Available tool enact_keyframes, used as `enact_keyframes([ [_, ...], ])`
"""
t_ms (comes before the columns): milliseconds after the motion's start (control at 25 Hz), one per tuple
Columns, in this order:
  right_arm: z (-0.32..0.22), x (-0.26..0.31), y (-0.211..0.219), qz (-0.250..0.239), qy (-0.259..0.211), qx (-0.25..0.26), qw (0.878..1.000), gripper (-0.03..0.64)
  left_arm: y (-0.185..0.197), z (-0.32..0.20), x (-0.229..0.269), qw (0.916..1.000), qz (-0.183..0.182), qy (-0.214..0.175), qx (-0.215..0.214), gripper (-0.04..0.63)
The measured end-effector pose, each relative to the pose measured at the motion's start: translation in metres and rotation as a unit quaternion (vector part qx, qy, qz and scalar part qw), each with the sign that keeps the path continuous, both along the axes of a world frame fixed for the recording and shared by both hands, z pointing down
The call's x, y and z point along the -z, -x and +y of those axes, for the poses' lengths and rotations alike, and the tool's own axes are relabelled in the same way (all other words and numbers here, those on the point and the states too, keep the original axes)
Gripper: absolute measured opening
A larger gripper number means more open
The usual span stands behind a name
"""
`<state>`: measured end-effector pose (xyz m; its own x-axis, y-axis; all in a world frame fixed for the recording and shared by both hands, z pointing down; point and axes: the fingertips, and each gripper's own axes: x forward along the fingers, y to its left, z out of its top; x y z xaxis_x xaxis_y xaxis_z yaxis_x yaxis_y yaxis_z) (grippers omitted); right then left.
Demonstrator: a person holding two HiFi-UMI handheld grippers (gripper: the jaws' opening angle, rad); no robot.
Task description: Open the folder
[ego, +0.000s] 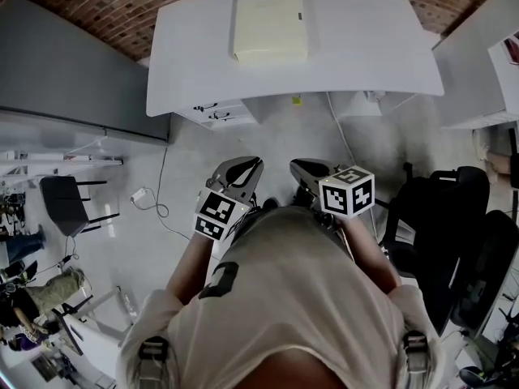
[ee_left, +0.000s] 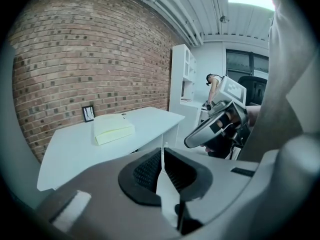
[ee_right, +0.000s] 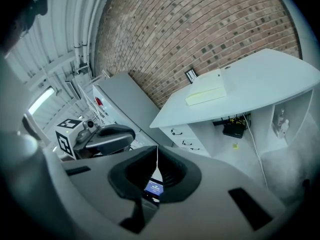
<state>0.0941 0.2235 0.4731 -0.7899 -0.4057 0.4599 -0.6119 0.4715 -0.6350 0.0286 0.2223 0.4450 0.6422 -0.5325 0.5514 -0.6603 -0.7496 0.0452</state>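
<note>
Folder [ego: 270, 26], pale yellow, lies closed on white desk [ego: 369, 55].

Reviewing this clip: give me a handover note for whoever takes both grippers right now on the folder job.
Left gripper: shut, empty.
Right gripper: shut, empty.
Both are short of the desk, side by side, pointing toward it.
Folder: pale yellow, lying closed on the desk's far side, near the brick wall.
Done: nothing yet; the folder is untouched.
Left: step up to the desk, probably catch the cover's edge with one gripper, and swing it open.
</note>
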Motion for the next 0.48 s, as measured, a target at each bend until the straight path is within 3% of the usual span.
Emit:
enact_keyframes([
  [480, -0.012, -0.013, -0.056, -0.034, 0.034, -0.009, 0.999, 0.006, -0.063, -0.014, -0.003, 0.9998, -0.016, 0.0, -0.01, 0.017],
])
